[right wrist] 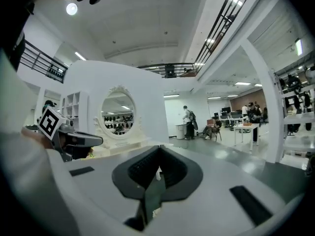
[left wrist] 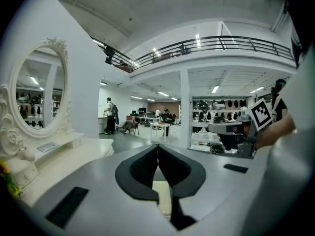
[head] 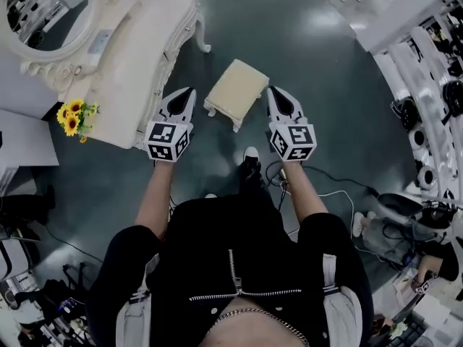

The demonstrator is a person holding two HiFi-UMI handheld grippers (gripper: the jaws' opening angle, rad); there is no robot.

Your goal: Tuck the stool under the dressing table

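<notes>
Left gripper (head: pixel 187 97) and right gripper (head: pixel 275 96), jaws of each pressed together on nothing, cream cushioned square stool with white carved legs (head: pixel 237 87) just between them on the dark floor (head: pixel 304 56), white carved dressing table with oval mirror (head: pixel 137 56) out past the left gripper, stool apart from it.

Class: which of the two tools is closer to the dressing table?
The left tool, close beside the dressing table; the right tool is on the far side of the stool.

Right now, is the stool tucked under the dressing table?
Out: the stool stands wholly clear of the dressing table, a gap between them.
</notes>
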